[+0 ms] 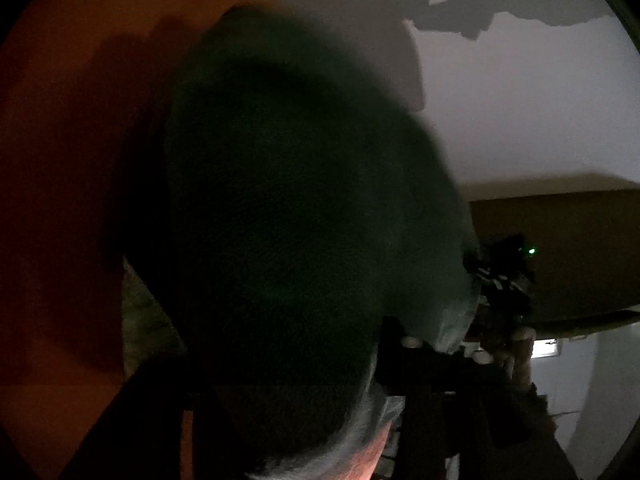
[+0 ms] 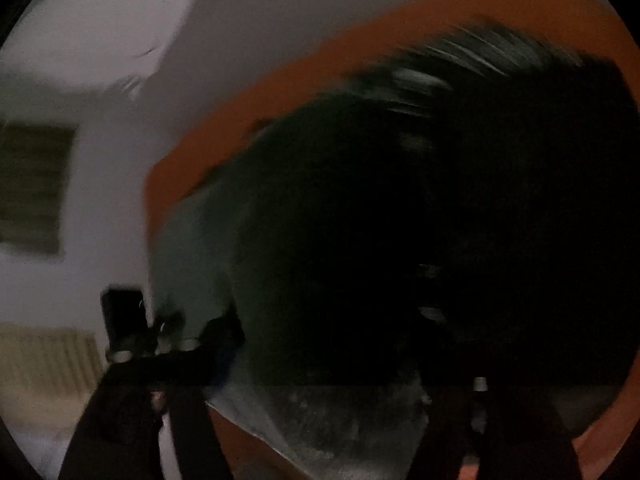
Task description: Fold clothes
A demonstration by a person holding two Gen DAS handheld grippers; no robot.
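A dark green garment lies bunched on an orange surface and fills most of both dim, blurred views. My left gripper sits at the garment's near edge, fingers apart, with cloth bulging between them; its left finger is lost in the dark. In the left wrist view, my right gripper shows a green light, with a hand behind it at the garment's right edge. My right gripper has its fingers spread wide, the garment lying loose between and beyond them.
The orange surface curves round the garment's far side. Behind it is a pale wall carrying shadows. A dark window-like panel and a ribbed pale thing show at the left. A dark block stands beside my right gripper's left finger.
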